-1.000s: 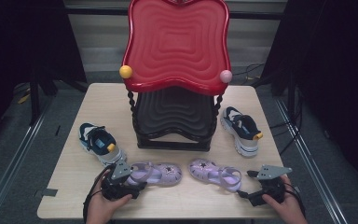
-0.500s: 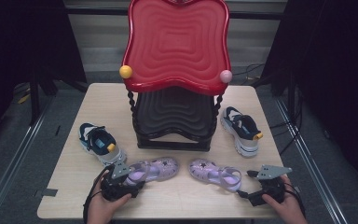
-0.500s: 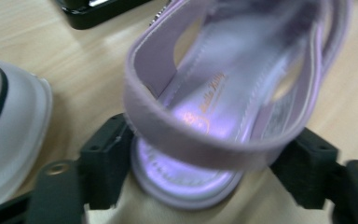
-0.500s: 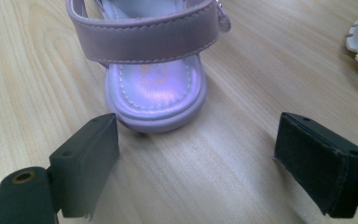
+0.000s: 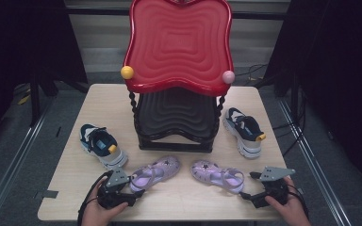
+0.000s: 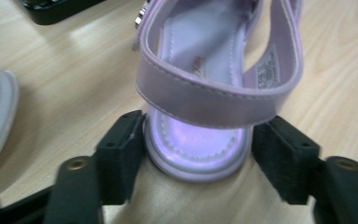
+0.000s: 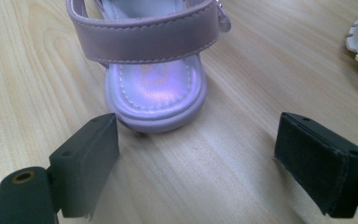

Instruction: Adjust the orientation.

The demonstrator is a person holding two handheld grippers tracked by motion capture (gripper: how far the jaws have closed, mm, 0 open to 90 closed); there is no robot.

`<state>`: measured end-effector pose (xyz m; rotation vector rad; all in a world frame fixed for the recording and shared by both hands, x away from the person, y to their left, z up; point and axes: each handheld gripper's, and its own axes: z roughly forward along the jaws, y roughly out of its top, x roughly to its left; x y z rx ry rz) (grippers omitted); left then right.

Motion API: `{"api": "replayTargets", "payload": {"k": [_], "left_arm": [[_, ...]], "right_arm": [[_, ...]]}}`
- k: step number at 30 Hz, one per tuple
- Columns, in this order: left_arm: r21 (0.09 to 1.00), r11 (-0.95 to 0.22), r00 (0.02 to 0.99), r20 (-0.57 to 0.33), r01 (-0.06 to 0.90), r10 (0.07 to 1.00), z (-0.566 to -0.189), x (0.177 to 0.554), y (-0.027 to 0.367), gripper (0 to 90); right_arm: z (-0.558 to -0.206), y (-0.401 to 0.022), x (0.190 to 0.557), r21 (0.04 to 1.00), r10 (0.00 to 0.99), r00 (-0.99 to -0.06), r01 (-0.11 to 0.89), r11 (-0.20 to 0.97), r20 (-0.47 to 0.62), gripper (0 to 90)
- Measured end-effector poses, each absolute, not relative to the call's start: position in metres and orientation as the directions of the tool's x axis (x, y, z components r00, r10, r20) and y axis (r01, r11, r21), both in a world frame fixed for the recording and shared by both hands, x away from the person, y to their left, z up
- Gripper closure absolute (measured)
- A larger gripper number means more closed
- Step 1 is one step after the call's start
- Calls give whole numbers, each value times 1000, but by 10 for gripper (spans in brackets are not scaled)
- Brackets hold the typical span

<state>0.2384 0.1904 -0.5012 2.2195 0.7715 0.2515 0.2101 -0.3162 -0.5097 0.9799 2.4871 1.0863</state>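
Two lilac sandals lie on the wooden table (image 5: 179,209) in front of me. My left gripper (image 5: 137,191) has its jaws on both sides of the heel of the left sandal (image 5: 156,170). In the left gripper view the pads (image 6: 121,154) press the sole's edges below the heel strap of that sandal (image 6: 200,93). These jaws have just been closing, with the heel between them. My right gripper (image 5: 246,195) stands open just behind the heel of the right sandal (image 5: 217,174). In the right gripper view the right sandal's heel (image 7: 156,88) lies ahead of the wide-apart pads (image 7: 91,154).
A two-tier stand with a red wavy top tray (image 5: 179,42) and a black lower tray (image 5: 176,113) fills the table's middle back. A navy and white sneaker (image 5: 100,147) lies at its left, and its mate (image 5: 245,132) at its right.
The left sandal's toe has swung away from me toward the stand, with its heel between the left jaws. The right gripper and right sandal have stayed put.
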Motion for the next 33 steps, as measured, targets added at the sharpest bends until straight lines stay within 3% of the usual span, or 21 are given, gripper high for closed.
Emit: {"api": "replayTargets", "payload": {"k": [5,20,33], "left_arm": [[728,-499,786,-88,470,611,-494,235,198,250],[785,-390,766,-161,482,622,-471,245,218,245],[801,-375,771,-162,467,616,-455,258,211,246]], "right_arm": [[-510,-316,210,724,671,-741,481,494,33,131],[-510,-316,210,723,673,-739,481,495,31,131],[-510,-316,210,725,672,-740,481,494,34,131]]}}
